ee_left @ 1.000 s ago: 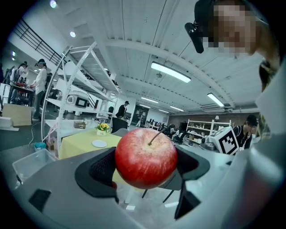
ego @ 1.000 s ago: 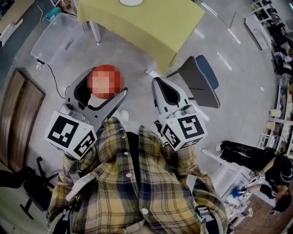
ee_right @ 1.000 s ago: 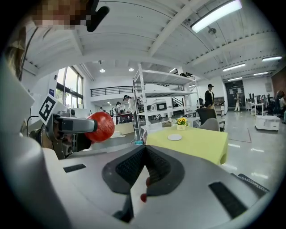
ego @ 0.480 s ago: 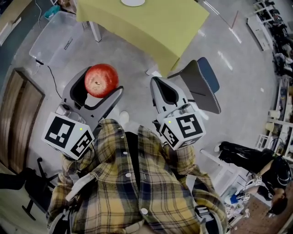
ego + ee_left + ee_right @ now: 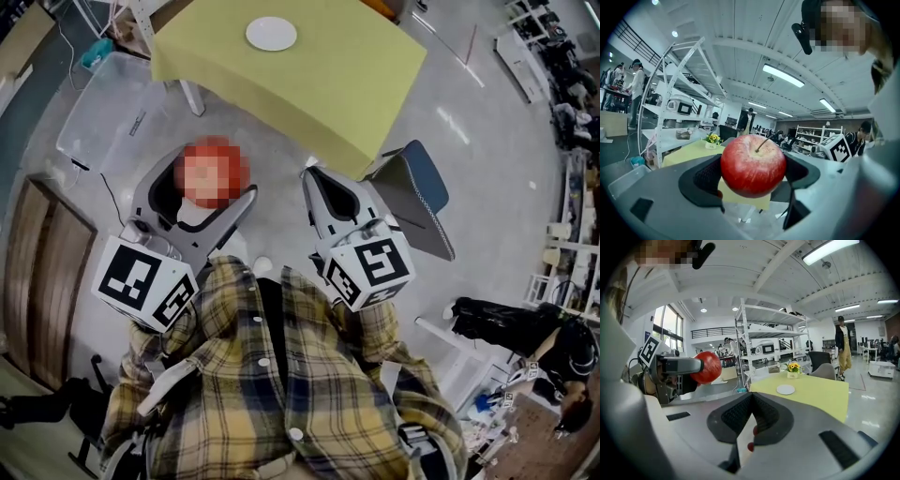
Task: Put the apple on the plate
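Observation:
A red apple (image 5: 753, 165) with a short stem sits clamped between the two dark pads of my left gripper (image 5: 753, 161); a mosaic patch covers it in the head view. That left gripper (image 5: 210, 172) is held out over the floor, short of the yellow table (image 5: 319, 75). A white plate (image 5: 271, 34) lies bare on the table's far part and shows small beyond my right gripper (image 5: 751, 397), as the plate (image 5: 785, 389). My right gripper (image 5: 309, 173) is shut with nothing in it, and the apple (image 5: 707, 367) shows to its left.
A grey-blue chair (image 5: 412, 178) stands right of the table's near corner. A clear plastic bin (image 5: 108, 94) lies on the floor at the left, beside a wooden panel (image 5: 37, 272). A small flower pot (image 5: 792, 369) stands on the table; white shelving (image 5: 679, 117) behind.
The table and plate have slid down into fuller view in the head view. Both grippers keep their places in front of me, the apple still held.

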Tool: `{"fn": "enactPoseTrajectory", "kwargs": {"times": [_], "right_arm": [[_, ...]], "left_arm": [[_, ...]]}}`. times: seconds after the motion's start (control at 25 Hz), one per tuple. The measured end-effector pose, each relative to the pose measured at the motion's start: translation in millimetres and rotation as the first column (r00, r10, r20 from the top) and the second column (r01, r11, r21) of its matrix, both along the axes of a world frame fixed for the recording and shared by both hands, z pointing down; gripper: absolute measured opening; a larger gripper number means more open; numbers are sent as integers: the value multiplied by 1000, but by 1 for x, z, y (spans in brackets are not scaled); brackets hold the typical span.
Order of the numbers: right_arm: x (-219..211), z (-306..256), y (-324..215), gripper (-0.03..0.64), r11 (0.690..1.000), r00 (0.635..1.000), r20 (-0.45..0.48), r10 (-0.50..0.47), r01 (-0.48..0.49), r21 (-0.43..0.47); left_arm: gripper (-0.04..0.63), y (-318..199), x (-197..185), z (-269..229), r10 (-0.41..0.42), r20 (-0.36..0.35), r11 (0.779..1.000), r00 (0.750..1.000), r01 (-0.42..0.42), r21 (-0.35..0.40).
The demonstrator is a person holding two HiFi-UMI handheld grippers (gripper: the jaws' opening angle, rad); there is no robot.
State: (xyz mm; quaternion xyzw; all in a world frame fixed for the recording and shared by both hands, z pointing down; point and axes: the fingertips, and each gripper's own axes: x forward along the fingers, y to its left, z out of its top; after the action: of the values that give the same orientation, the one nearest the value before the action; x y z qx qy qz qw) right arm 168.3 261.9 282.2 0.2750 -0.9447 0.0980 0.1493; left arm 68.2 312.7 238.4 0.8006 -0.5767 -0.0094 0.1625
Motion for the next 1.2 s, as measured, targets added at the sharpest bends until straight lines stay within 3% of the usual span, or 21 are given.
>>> {"fn": "enactPoseTrajectory", "kwargs": {"times": [0.48,0.8,1.2], "right_arm": [[-78,7,-51,-3,996,996,-6,85,-85,-10],[-82,22,-70,-3,983,984,-37,176,-178,-54],[-80,40,-117,-3,980,983,-43,179,-182,-84]], "left_arm": [[410,-51,-73,13,98,1,995,995,-98,-36],[410,-81,-86,23,173,-13,982,985,-173,-75],[410,-128,-88,38,156,-19,982,987,-158,-100]]}}
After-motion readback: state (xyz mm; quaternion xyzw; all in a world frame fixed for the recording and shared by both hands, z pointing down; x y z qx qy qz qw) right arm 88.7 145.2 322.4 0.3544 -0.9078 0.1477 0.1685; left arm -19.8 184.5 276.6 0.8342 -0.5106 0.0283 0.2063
